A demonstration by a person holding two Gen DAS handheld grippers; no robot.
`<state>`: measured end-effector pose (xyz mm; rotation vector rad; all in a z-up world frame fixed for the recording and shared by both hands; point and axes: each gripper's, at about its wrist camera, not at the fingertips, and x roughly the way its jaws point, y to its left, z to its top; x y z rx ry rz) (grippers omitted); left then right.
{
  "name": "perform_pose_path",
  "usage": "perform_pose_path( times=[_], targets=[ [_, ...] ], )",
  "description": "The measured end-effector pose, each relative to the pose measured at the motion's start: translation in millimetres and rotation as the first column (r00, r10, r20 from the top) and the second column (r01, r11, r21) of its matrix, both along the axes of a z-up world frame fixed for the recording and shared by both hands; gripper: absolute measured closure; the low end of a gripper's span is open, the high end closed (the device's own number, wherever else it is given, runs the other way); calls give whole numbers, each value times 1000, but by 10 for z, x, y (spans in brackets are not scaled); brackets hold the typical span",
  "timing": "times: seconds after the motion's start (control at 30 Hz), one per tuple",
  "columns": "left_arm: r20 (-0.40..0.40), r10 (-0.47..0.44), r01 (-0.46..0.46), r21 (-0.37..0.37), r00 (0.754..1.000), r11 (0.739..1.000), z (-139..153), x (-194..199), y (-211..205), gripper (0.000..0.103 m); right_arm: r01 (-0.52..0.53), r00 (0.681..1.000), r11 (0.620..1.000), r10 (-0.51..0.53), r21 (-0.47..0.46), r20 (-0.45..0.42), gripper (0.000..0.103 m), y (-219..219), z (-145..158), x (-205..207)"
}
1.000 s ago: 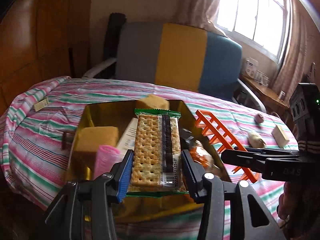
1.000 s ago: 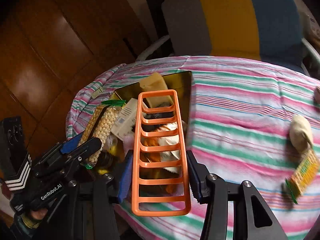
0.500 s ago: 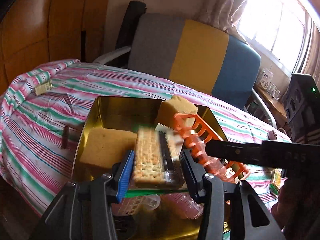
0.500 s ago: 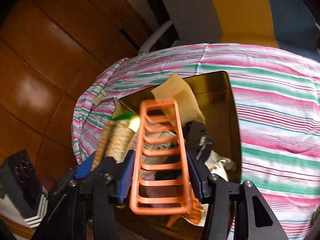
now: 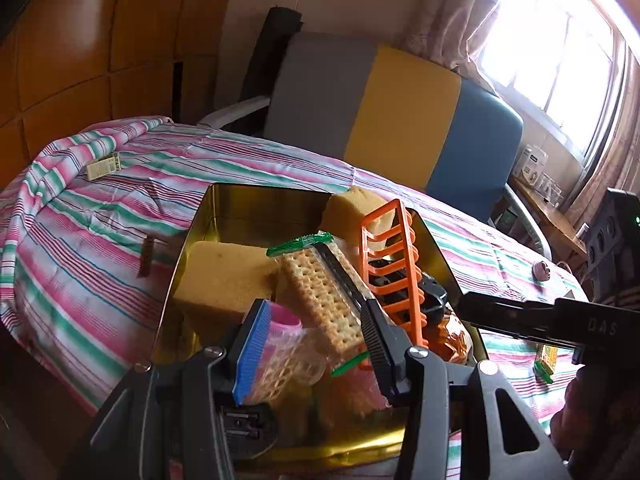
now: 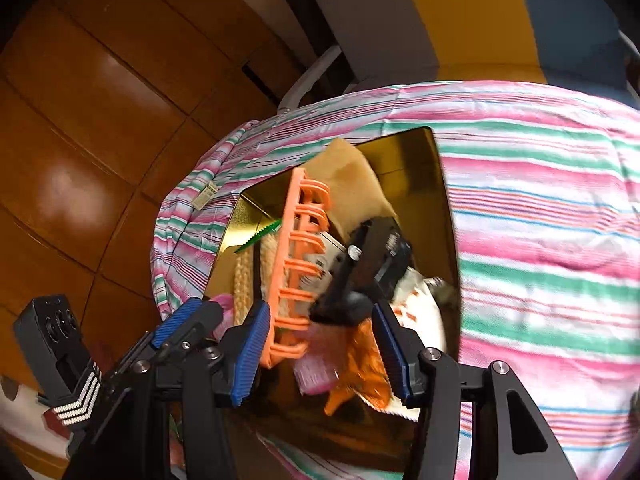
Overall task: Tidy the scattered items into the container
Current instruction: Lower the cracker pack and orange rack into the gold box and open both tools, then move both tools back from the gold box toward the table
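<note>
A gold tin [image 5: 188,248] on the striped cloth holds two yellow sponges [image 5: 224,276], a black clip [image 6: 376,264] and wrappers. My left gripper [image 5: 314,340] hangs over the tin's near end. The cracker packet [image 5: 320,300] lies askew in the tin, its near end running under the right finger, and the blue pad is clear of it. My right gripper [image 6: 324,344] is over the tin [image 6: 440,184] with its jaws opening. The orange rack [image 6: 296,260] stands on edge in the tin and leans on the left pad, well clear of the right pad.
The table's striped cloth carries a small pale packet [image 5: 103,166], a brown stick [image 5: 146,256], a small round item [image 5: 542,270] and a green-yellow packet [image 5: 546,360]. A grey, yellow and blue chair [image 5: 400,112] stands behind the table. Wooden panelling is on the left.
Both grippers came forward over the tin. The rack slipped from flat between the right jaws to standing on edge. The cracker packet twisted out of line with the left pads.
</note>
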<state>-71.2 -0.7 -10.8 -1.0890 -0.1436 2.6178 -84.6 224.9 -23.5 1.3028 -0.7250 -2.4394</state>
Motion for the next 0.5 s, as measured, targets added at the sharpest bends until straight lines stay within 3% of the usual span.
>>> perform_pose_path(
  times=[0.17, 0.3, 0.5],
  targets=[
    [-37, -29, 29, -2, 999, 1000, 115, 197, 69, 55, 43, 999, 999, -44, -14, -9, 48, 178, 0, 231],
    [-70, -130, 131, 6, 989, 991, 228, 427, 303, 54, 98, 995, 995, -99, -10, -19, 48, 428, -17, 493],
    [-45, -349, 349, -7, 936, 937, 205, 760, 991, 52, 227, 974, 974, -227, 5, -16, 44, 1026, -137, 1023]
  ],
)
